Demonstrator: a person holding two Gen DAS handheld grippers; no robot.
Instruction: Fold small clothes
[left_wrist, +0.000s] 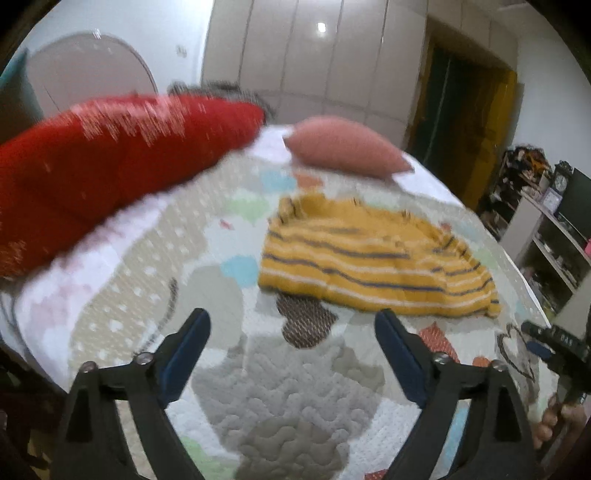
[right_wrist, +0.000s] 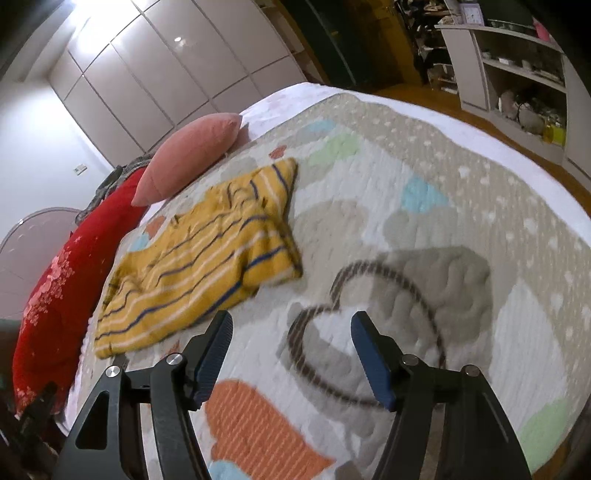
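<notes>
**Both grippers empty above the quilt, striped garment lying ahead**

The left gripper (left_wrist: 291, 328) hangs over the patterned quilt (left_wrist: 295, 398) with its blue-padded jaws spread wide and nothing between them. Up and to its left lies a red pillow (left_wrist: 110, 162), blurred. Straight ahead of it and a little to the right, the yellow striped garment (left_wrist: 369, 258) lies rumpled on the quilt, apart from the fingertips. Beyond the garment sits a pink cushion (left_wrist: 347, 151). At the far right edge of this view the other tool shows, with a hand (left_wrist: 554, 421) on it.

The right gripper (right_wrist: 291, 328) also stands with jaws apart and empty, over a dark looped line in the quilt's pattern. The garment lies ahead and to its left, its near corner just beside the left fingertip; I cannot tell whether they touch. A shelf unit (right_wrist: 517, 74) stands far off to the upper right
</notes>
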